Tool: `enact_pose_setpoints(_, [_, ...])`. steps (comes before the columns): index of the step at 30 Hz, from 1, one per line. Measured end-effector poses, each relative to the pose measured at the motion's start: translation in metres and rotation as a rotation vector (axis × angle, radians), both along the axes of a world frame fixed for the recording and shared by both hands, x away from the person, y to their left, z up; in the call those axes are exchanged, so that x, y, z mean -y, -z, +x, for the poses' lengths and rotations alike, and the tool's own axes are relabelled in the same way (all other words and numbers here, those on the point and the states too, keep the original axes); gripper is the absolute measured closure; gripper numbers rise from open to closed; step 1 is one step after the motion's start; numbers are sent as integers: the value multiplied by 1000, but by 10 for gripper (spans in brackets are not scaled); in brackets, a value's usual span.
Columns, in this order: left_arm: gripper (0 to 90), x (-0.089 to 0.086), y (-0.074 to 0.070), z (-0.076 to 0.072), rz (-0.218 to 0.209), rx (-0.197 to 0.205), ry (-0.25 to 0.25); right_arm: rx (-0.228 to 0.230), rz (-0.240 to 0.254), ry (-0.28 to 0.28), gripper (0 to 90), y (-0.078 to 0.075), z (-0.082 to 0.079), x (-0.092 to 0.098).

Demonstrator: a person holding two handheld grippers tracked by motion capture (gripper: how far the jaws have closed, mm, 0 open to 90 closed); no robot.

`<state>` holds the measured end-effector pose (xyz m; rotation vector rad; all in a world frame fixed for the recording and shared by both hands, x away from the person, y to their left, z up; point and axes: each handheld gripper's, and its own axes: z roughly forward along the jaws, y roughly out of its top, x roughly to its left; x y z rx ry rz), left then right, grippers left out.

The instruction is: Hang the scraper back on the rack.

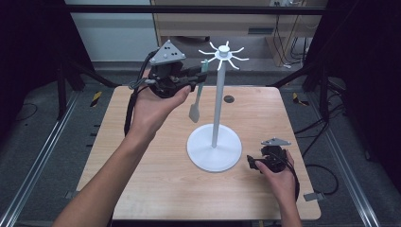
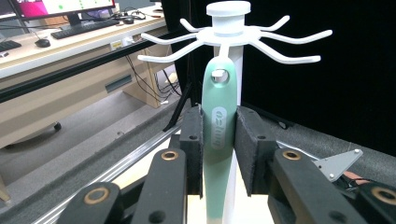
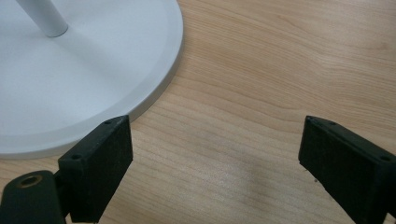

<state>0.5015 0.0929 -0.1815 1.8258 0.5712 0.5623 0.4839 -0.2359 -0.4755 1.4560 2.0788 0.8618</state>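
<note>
A white hook stand [image 1: 217, 109] rises from a round base [image 1: 213, 152] in the middle of the wooden table [image 1: 156, 189]. My left gripper [image 1: 202, 74] is raised beside the ring of hooks [image 1: 225, 54], shut on the mint-green handle of a utensil [image 1: 195, 108] that hangs down with its grey head lowest. In the left gripper view the handle [image 2: 218, 135] stands upright between the pads of the left gripper [image 2: 219, 144], its top hole against a hook [image 2: 224, 50]. My right gripper [image 1: 253, 164] rests open on the table by the base [image 3: 70, 70]; nothing lies between the right gripper [image 3: 215, 158] jaws.
A small dark round mark [image 1: 229, 99] sits on the table behind the stand. Metal rails [image 1: 42, 151] run along both sides of the table. A desk with a keyboard [image 2: 84, 28] stands beyond the far edge.
</note>
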Motion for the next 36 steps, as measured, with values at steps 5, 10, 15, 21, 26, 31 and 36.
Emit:
enact_pose_setpoints(5, [691,0,2,-2,-2,13,1,8,-3,-4,103,0,0,-1])
enact_pose_setpoints(10, [607,-4,5,-3,-24,29,-11,7,0,-1,103,0,0,0])
enact_pose_setpoints(15, [558,-11,10,-4,-16,35,-16,10,-1,-7,103,0,0,2])
enact_pose_setpoints(21, [461,-21,15,-9,-14,47,-24,12,-3,-8,103,1,0,1])
enact_pose_setpoints(26, [331,-26,22,-15,-15,36,-17,6,-8,-10,104,0,0,-1])
enact_pose_setpoints(31, [215,-32,26,-23,4,28,-10,9,-10,-5,104,-1,-1,-2])
enact_pose_setpoints(36, [141,-41,34,-34,25,25,-6,9,-10,3,104,0,0,0])
